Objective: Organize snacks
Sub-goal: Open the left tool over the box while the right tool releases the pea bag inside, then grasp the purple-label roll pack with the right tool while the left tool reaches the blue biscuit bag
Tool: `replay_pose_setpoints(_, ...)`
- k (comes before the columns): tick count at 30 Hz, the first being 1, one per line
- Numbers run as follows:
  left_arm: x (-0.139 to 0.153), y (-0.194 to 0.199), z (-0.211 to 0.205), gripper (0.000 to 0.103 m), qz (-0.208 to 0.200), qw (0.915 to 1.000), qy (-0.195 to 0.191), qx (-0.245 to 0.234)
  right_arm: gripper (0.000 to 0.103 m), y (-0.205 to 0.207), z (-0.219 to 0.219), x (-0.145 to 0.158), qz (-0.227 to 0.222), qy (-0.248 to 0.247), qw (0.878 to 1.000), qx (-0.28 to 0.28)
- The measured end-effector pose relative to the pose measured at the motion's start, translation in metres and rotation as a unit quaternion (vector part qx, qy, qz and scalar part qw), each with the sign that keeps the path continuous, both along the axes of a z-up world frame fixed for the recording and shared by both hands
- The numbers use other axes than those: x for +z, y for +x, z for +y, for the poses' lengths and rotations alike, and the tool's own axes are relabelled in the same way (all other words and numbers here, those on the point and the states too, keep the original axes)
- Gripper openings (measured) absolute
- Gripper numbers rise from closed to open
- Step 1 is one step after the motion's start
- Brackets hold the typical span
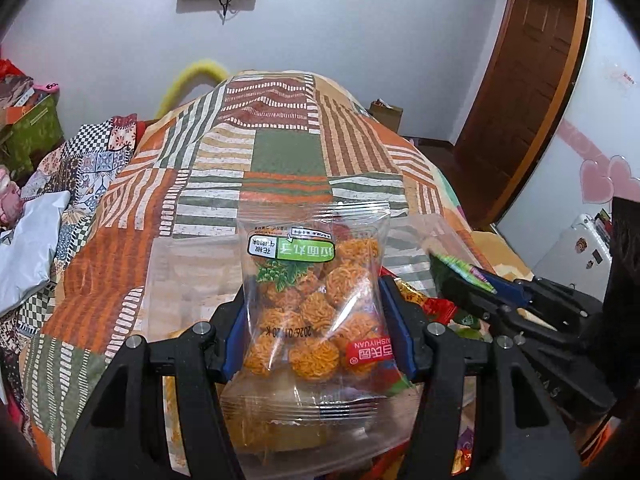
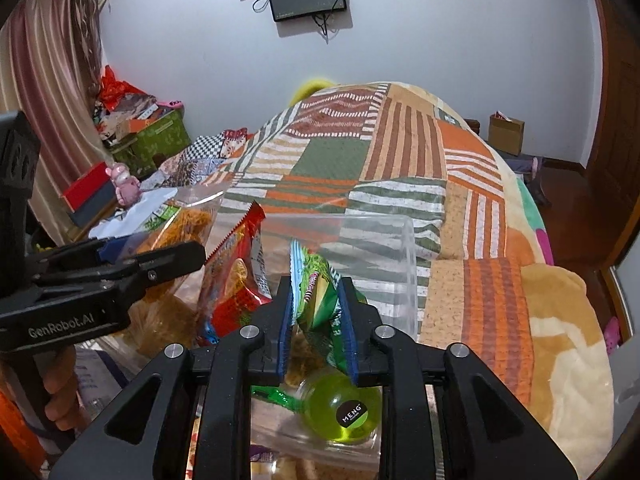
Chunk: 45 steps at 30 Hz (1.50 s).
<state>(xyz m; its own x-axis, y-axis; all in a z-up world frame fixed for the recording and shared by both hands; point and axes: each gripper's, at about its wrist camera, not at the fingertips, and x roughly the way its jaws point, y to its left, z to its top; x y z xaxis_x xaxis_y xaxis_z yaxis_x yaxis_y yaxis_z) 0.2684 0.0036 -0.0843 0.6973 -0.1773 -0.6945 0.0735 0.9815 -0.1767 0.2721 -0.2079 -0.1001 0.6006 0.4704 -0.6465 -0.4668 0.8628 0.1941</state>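
Glossy clear plastic noodle-ball packet point(image 1: 314, 300), clear plastic bin point(image 2: 400, 264), matt patchwork cloth bedcover point(image 1: 288, 152).

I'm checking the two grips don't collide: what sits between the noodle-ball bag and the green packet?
In the right wrist view, a red snack packet stands between the noodle-ball bag and the green packet.

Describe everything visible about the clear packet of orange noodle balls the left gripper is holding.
The noodle-ball packet is a clear, crinkly plastic pouch with a green-and-white label, a red brand patch and a printed date. It is filled with round orange noodle clusters. It stands upright, label upside down to the camera, clamped at both sides by the left gripper above a clear plastic container.
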Motion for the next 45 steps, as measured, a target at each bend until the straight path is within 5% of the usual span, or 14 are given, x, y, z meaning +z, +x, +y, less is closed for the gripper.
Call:
replay_pose_setpoints(6,-0.002,0.001,-0.001,0.068,0.005,0.9999,0.012,0.011,0.025,0.002,-0.003,-0.001,0.002,-0.002,1.000,-0.005)
replay_pose_setpoints(12,0.003,-0.009,0.001,0.077,0.001,0.9998,0.009,0.019,0.044,-0.004,-0.008,0.007,-0.006,0.004,1.000,-0.012)
replay_pose_setpoints(24,0.017,-0.062,0.004,0.095,-0.014,0.9992,0.032,0.019,0.046,-0.040,-0.021,0.020,-0.025,-0.003,1.000,-0.004)
replay_pose_setpoints(45,-0.023,-0.132,0.020,0.102,0.034,0.9989,0.021,0.024,0.047,-0.086,-0.036,-0.032,0.047,-0.049,0.997,0.022)
